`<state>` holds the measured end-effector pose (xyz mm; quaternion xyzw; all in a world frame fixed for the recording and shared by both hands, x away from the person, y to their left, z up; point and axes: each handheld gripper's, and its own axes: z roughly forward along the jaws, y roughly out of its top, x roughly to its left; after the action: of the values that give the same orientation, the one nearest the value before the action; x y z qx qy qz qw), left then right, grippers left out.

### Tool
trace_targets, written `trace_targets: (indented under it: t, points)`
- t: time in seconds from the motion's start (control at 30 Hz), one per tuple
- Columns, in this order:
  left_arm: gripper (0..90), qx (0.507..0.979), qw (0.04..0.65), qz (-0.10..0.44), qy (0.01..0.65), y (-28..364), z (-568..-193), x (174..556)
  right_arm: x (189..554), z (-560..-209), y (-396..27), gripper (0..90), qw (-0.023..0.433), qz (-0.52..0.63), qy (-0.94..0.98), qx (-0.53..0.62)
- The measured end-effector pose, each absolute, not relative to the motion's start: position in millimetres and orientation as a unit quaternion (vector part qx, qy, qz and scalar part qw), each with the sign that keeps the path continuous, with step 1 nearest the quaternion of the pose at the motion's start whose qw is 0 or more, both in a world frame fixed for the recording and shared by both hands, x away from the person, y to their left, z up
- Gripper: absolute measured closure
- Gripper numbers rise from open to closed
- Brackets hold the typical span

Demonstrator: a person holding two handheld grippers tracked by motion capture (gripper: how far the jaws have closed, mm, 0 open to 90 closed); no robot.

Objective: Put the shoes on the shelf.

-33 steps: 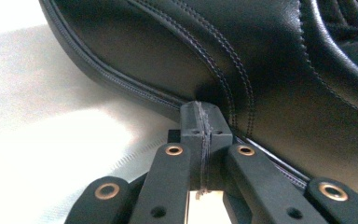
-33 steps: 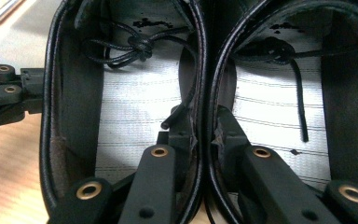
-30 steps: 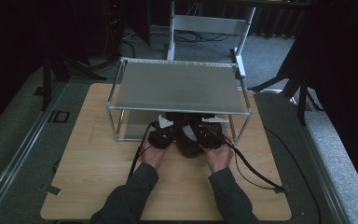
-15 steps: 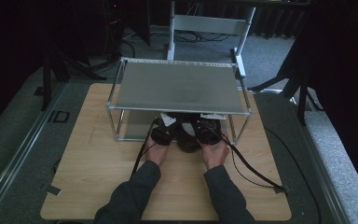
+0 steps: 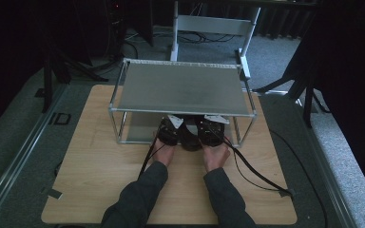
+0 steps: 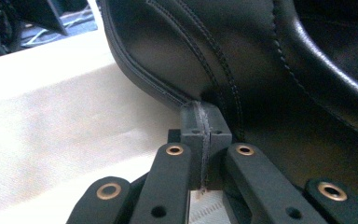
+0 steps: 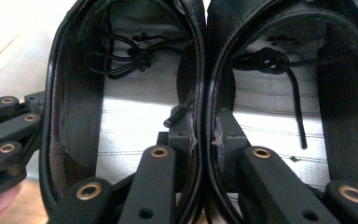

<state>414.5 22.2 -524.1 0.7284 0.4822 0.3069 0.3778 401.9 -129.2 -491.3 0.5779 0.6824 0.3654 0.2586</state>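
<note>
A: How far along is the work judged to be?

B: The pair of black leather lace-up shoes (image 7: pixel 205 84) is gripped and is being slid under the grey metal two-tier rack (image 5: pixel 183 88), onto its lower shelf (image 5: pixel 135 133). In the right gripper view the two inner walls, pressed side by side, are seen clamped between the jaws of the right gripper (image 7: pixel 204 135), so both shoes are carried together. Pale insoles and loose black laces (image 7: pixel 121 56) are seen ahead of the jaws on either side.

A: And the left gripper?

B: The left gripper (image 6: pixel 204 133) is clenched on the outer rim of the left shoe (image 6: pixel 242 60); a thin edge of leather is seen pinched between its tips, with the shoe's stitched side rising just beyond them.

A: What is left to be done?

B: From the high view, the shoes (image 5: pixel 188 135) lie at the rack's front edge, just ahead of both hands, partly under the top shelf. The carrying is judged largely done. What probably remains is a further push inward, the setting down on the shelf, and the release of both grips above the light wooden tabletop (image 5: pixel 95 175).
</note>
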Motion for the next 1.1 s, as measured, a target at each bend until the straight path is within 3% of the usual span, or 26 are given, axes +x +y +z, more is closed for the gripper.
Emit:
trace_targets:
  t: [0.9, 1.1]
  points:
    - [90.0, 0.728, 0.373, 0.338, 0.466, 12, -531, 427, 404, -499, -123, 79.5, 0.288, 0.372, 0.651, 0.596]
    - [90.0, 0.727, 0.358, 0.337, 0.479, 9, -532, 428, 405, -499, -124, 75.2, 0.299, 0.377, 0.649, 0.590]
